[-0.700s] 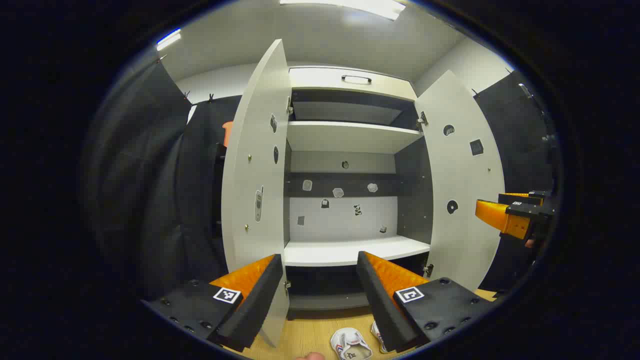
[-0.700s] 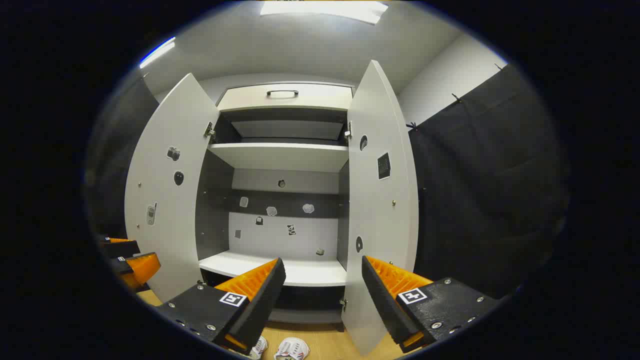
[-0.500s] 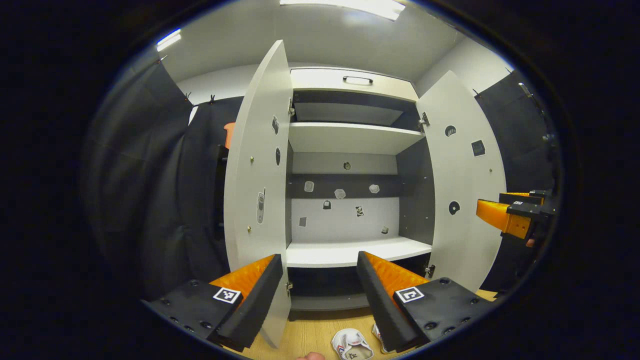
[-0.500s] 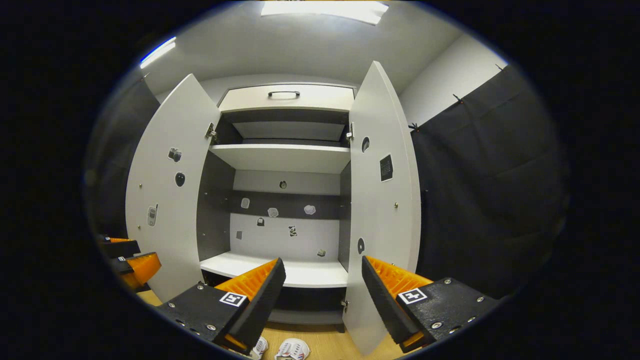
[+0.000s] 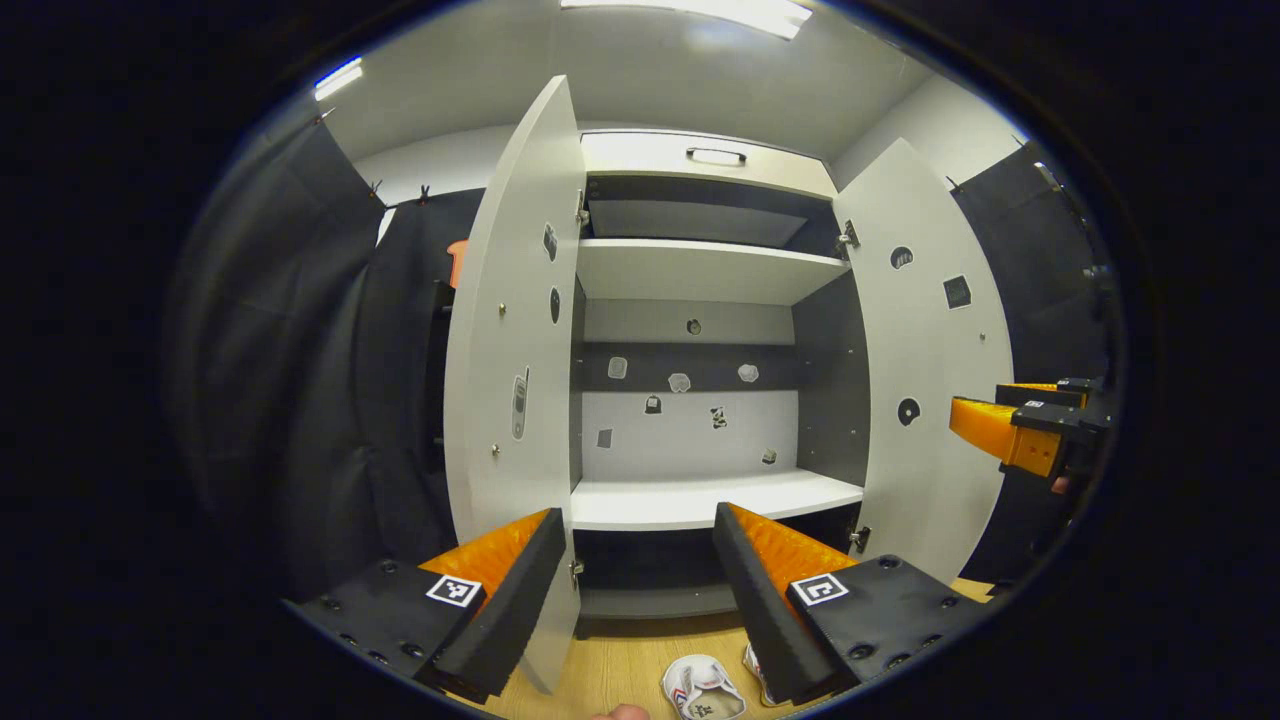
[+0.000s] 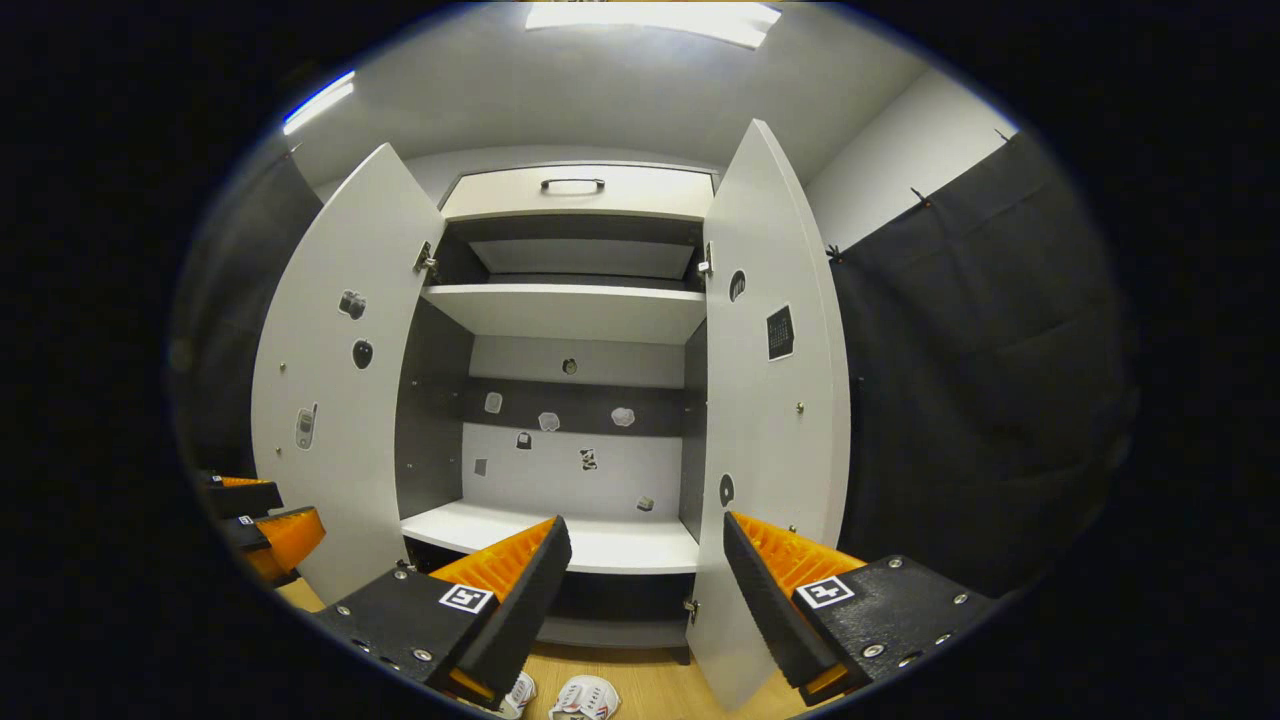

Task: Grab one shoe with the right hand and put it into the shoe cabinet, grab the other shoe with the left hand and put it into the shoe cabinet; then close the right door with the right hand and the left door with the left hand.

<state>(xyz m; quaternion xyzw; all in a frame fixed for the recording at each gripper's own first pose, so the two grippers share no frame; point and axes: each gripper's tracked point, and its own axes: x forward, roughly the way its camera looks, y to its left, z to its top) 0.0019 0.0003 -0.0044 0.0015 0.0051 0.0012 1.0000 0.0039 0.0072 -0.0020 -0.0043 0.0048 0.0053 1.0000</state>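
1. Both shoes (image 6: 585,697) lie on the wooden floor before the open shoe cabinet (image 6: 570,310), doors wide.
2. The right gripper (image 6: 640,590) and left gripper (image 5: 635,575) gape, holding nothing.
3. Best lower the right gripper first and pinch one shoe's rim firmly.

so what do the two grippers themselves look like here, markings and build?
Left gripper and right gripper match: two wedge-shaped fingers with ribbed inner faces, each on a black block studded with screw heads and bearing a square black-and-white fiducial tag. No cables or sleeves visible.
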